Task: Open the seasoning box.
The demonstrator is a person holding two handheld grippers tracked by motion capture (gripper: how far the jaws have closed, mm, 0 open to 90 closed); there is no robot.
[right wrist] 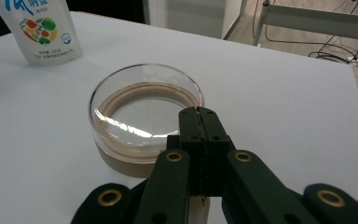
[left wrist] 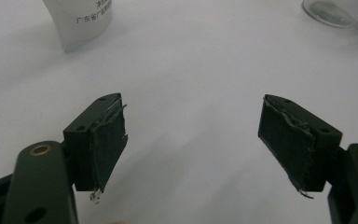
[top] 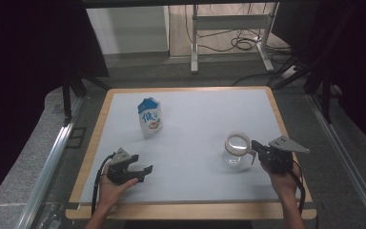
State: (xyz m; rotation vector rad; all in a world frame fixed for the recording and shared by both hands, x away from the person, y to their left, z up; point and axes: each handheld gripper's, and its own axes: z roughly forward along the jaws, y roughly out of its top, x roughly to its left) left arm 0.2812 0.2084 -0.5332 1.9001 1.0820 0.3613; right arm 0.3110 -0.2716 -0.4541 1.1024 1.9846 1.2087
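We see our right gripper (right wrist: 199, 111) clenched at the clear round glass jar's (right wrist: 145, 109) near rim; our left gripper (left wrist: 192, 135), well apart, gapes empty.

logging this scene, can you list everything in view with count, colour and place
table: 1, white top with wood edge, centre
pouch: 1, white with blue top, standing at back left
glass jar: 1, clear with tan inner ring, right side, lid on
desk frame: 1, pale metal, on floor behind table, cables beside it
left gripper: 1, black, front left, jaws wide apart with nothing between
right gripper: 1, black, front right, jaws shut at the jar's rim
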